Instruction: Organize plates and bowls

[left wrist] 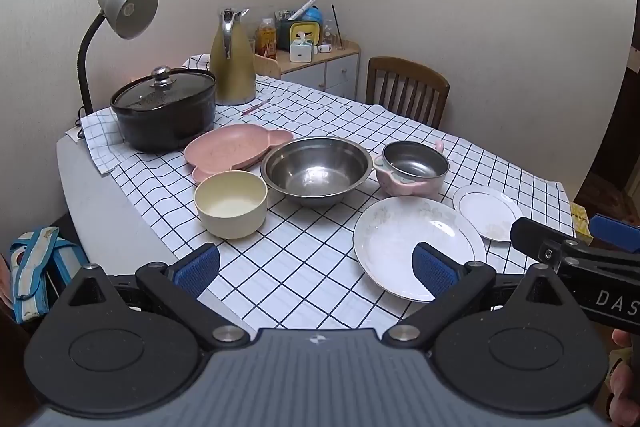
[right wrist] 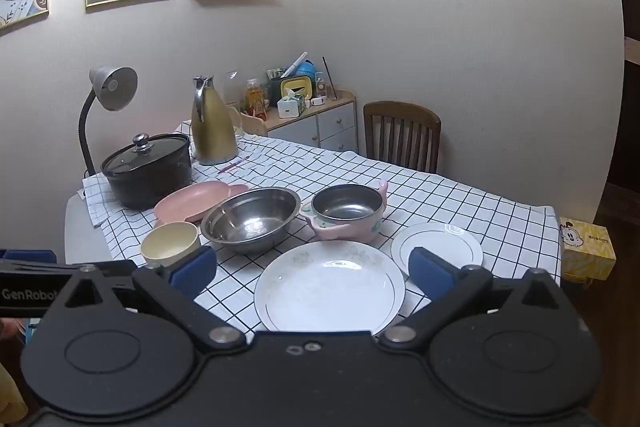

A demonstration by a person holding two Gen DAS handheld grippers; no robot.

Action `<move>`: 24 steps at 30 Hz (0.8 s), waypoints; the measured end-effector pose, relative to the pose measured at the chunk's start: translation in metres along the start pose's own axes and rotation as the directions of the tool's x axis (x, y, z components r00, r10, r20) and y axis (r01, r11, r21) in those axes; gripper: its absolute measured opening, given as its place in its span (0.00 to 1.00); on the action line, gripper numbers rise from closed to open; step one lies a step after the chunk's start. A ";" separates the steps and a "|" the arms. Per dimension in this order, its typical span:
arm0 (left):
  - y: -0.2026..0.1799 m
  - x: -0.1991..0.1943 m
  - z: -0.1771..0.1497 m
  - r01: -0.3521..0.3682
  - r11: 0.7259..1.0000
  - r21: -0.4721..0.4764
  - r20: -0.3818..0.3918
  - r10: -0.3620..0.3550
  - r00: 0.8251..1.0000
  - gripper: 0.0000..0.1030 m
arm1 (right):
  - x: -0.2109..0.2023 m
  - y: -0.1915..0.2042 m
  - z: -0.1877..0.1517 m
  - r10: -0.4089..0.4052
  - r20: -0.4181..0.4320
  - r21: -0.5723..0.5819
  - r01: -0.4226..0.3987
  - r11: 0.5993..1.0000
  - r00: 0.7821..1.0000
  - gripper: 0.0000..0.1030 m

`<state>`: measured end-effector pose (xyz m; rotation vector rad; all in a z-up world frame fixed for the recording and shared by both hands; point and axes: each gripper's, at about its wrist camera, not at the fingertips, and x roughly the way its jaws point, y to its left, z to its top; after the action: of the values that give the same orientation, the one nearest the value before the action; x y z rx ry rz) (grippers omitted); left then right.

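On the checked tablecloth point(left wrist: 288, 259) lie a large white plate point(left wrist: 400, 239) point(right wrist: 328, 287), a small white plate point(left wrist: 486, 211) point(right wrist: 436, 241), a steel bowl point(left wrist: 316, 169) point(right wrist: 250, 217), a pink two-handled bowl with a steel liner point(left wrist: 412, 167) point(right wrist: 346, 213), a cream bowl point(left wrist: 231, 203) point(right wrist: 170, 243) and a pink shaped plate point(left wrist: 232, 147) point(right wrist: 192, 201). My left gripper point(left wrist: 316, 267) hovers open over the table's near edge, empty. My right gripper point(right wrist: 312, 275) is open above the large plate, holding nothing; it also shows at the right point(left wrist: 576, 247).
A black lidded pot point(left wrist: 164, 111) point(right wrist: 146, 169), a grey desk lamp point(left wrist: 120, 15), a gold jug point(left wrist: 232, 63) and a pink pen point(left wrist: 256, 107) occupy the far left. A wooden chair point(left wrist: 406, 89) and a cluttered cabinet point(left wrist: 320, 63) stand behind. A yellow box point(right wrist: 586, 247) sits right.
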<state>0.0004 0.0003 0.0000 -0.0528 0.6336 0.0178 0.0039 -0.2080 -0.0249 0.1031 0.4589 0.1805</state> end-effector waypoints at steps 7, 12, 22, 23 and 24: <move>0.007 -0.003 -0.008 0.000 1.000 -0.015 0.019 0.000 1.000 1.00 | 0.001 -0.001 0.000 0.009 0.008 0.008 -0.009 1.000 1.000 1.00; 0.006 -0.001 -0.001 -0.009 1.000 -0.010 0.012 0.010 1.000 1.00 | -0.002 0.001 0.000 -0.005 0.014 0.006 0.005 1.000 1.000 1.00; -0.002 -0.002 0.000 0.002 1.000 0.002 0.007 -0.002 1.000 1.00 | -0.002 0.002 0.002 -0.019 -0.001 0.012 0.019 1.000 1.000 0.99; -0.002 -0.002 0.000 0.003 1.000 0.003 0.006 -0.003 1.000 1.00 | -0.002 0.002 0.002 -0.021 0.001 0.011 0.021 1.000 1.000 0.99; -0.002 -0.003 0.000 0.005 1.000 0.003 0.007 -0.005 1.000 1.00 | -0.003 0.002 0.003 -0.022 0.000 0.010 0.022 1.000 1.000 0.99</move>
<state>-0.0018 -0.0018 0.0013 -0.0511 0.6265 0.0124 0.0025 -0.2070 -0.0208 0.1074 0.4605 0.1569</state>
